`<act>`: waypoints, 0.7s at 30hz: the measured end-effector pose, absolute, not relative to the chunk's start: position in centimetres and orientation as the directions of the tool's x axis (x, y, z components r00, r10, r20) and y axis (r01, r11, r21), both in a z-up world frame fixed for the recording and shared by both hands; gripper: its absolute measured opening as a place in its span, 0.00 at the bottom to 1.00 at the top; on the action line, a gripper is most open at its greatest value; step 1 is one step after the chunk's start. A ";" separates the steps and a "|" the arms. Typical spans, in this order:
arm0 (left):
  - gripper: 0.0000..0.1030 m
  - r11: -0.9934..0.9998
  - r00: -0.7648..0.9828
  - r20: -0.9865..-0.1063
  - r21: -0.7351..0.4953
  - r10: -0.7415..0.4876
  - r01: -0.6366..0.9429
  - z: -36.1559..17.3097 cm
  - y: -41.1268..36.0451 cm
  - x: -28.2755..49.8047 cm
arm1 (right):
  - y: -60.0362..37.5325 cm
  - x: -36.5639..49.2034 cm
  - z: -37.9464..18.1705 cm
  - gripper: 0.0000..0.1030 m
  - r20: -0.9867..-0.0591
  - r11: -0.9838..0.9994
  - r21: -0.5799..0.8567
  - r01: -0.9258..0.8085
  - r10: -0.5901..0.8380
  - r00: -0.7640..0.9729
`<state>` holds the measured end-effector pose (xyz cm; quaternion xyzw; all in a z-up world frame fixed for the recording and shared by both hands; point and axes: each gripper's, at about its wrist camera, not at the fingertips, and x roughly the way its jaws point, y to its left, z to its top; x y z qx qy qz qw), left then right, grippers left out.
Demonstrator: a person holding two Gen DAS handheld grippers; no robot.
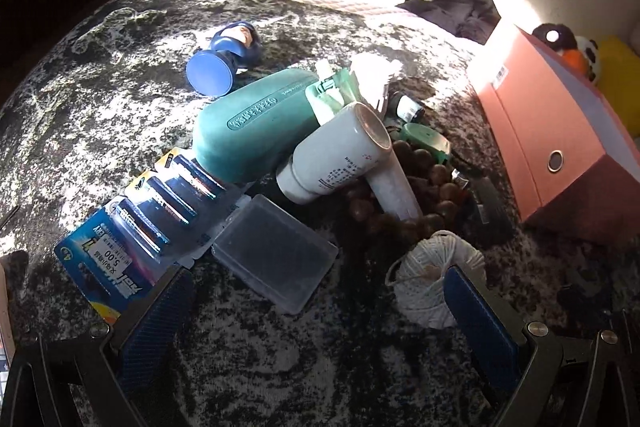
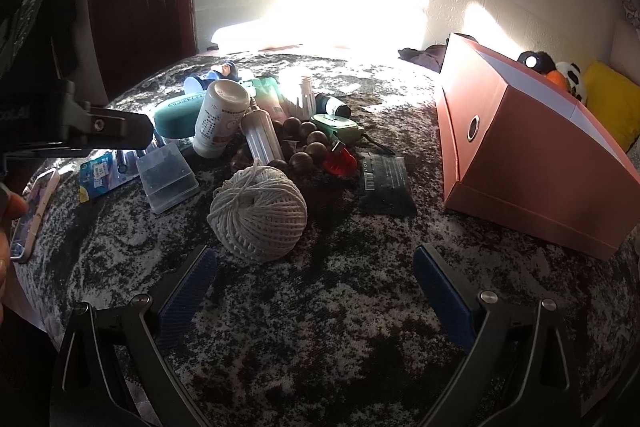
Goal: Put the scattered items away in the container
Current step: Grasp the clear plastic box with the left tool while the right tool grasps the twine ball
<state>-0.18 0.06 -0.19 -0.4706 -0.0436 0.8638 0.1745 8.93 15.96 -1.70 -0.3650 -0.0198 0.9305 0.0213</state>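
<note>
A pile of small items lies on a mottled dark bedspread (image 1: 120,75). It holds a teal case (image 1: 256,123), a white bottle (image 1: 340,151), a battery pack (image 1: 140,227), a clear plastic box (image 1: 276,255), wooden beads (image 1: 432,183) and a ball of white string (image 1: 436,279). The pink container box (image 1: 552,131) stands to the right, also in the right wrist view (image 2: 532,155). My left gripper (image 1: 320,311) is open and empty, just short of the clear box and string. My right gripper (image 2: 316,291) is open and empty, just short of the string ball (image 2: 258,213).
A blue figurine (image 1: 228,55) lies beyond the pile. A dark packet (image 2: 386,183) lies between the pile and the box. A phone (image 2: 34,203) sits at the bed's left edge. Plush toys (image 2: 560,71) and a yellow cushion (image 2: 612,103) sit behind the box.
</note>
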 end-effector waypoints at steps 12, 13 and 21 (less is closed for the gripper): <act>1.00 -0.947 -0.379 -0.868 -0.280 0.320 -0.158 -5.1 0.7 -4.4 | 14.2 5.1 -3.5 0.90 -0.713 -0.992 -0.110 0.064 0.034 -0.700; 1.00 -0.948 -0.366 -0.874 -0.288 0.319 -0.138 -5.4 0.6 -4.7 | 14.1 4.7 -3.6 0.90 -0.717 -0.992 -0.101 0.072 0.023 -0.697; 0.99 -0.955 -0.375 -0.879 -0.271 0.295 -0.116 -5.8 0.3 -4.9 | 12.2 4.3 -4.4 0.85 -0.714 -0.979 -0.154 0.134 0.017 -0.700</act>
